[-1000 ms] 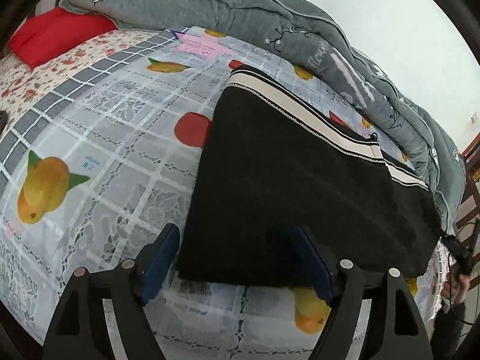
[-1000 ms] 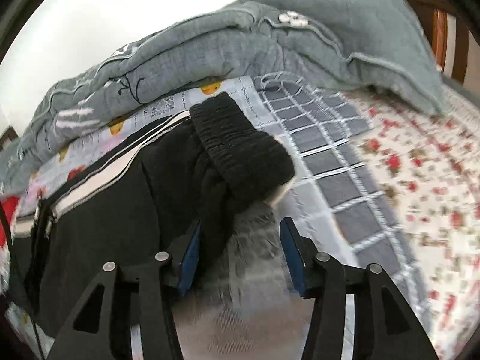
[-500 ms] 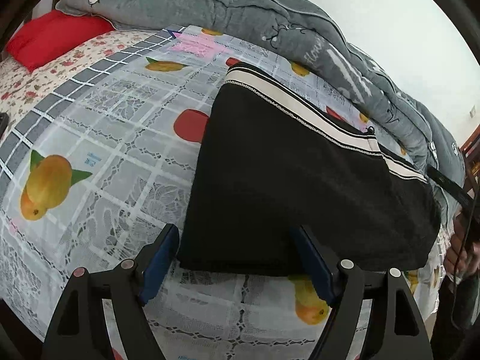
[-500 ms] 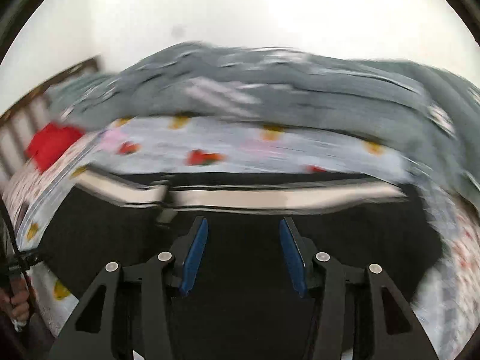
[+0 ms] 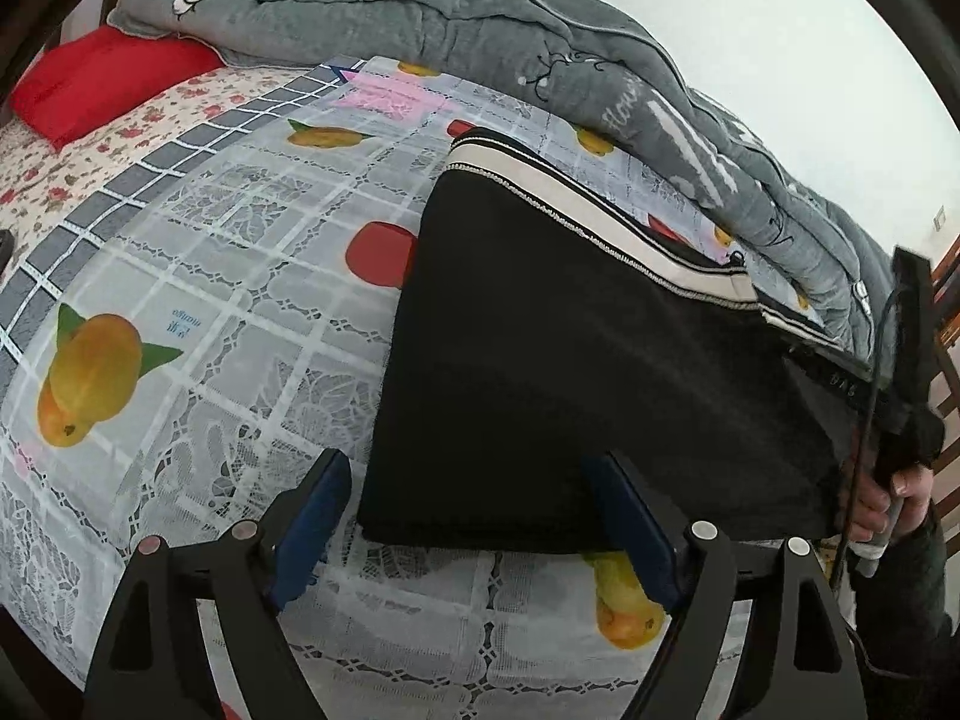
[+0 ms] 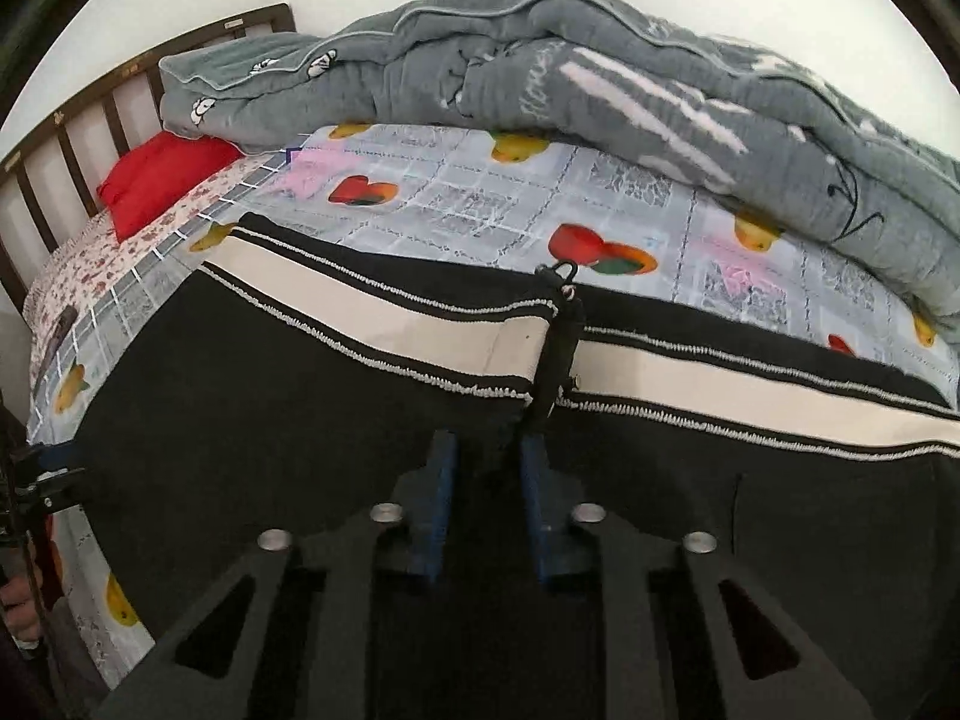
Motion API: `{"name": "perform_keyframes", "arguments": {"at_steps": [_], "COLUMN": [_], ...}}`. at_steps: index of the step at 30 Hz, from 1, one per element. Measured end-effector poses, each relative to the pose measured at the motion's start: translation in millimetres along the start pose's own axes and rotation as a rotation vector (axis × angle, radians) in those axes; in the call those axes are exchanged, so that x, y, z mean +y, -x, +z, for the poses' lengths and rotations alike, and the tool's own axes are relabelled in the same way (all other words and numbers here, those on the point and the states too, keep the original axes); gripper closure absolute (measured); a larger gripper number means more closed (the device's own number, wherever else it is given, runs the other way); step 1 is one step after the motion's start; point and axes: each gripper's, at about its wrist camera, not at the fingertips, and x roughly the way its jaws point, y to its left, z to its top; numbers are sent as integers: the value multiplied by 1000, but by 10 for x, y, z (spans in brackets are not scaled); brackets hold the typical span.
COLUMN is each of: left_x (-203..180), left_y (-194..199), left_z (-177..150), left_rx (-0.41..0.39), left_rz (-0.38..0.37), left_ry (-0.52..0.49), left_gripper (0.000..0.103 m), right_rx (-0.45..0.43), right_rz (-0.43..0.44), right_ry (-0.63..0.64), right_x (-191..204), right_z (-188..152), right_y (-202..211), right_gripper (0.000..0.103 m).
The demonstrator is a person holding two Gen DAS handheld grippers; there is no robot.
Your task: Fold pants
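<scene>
Black pants (image 5: pixel 570 330) with a white side stripe (image 6: pixel 384 324) lie folded flat on the fruit-print bed cover (image 5: pixel 228 276). My left gripper (image 5: pixel 468 474) straddles the pants' near left corner. Its jaws are opening, and the blue pads (image 5: pixel 312 510) stand clear of the cloth. My right gripper (image 6: pixel 487 447) is down on the middle of the pants, just below the stripe. Its jaws are shut, with black fabric pinched between them. A dark strap with a loop (image 6: pixel 561 300) crosses the stripe just ahead of it.
A grey quilt (image 6: pixel 600 72) is heaped along the far side of the bed. A red pillow (image 5: pixel 102 84) lies by the wooden headboard (image 6: pixel 78 126). A hand (image 5: pixel 894 486) holds the other gripper's handle at the right edge of the left wrist view.
The right gripper swung away from the ribbed end of the pants to their middle and closed its jaws. The left gripper stayed over the near corner, and its jaws widened slightly.
</scene>
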Motion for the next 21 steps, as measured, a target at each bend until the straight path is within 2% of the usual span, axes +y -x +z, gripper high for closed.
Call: {"name": "perform_keyframes", "arguments": {"at_steps": [4,6,10,13,14,16,21], "left_x": [-22,-20,-25,-19,-17,-8,-20], "left_y": [2,1,-4,3,13,14,30], "left_z": [-7,1,3,11,6,-4,-66], "left_rx": [0,2,4,-1,-5,-5,-19], "left_rz": [14,16,22,8,-23,-79,-93], "left_ry": [-11,-4,9,15,21,35,18], "left_gripper": [19,19,19,19,20,20,21], "right_rx": [-63,-30,46,10,-8,-19,-10], "right_rz": [47,62,7,9,11,25,97], "right_ry": [-87,-133,-66,-84,-100,-108,-79], "right_x": [-161,-225,-150,-198,-227,-250,-131], "right_z": [60,61,-15,-39,-67,-132,-443], "right_y": [102,20,-133,66,183,315,582], "right_gripper": [96,96,96,90,86,86,86]}}
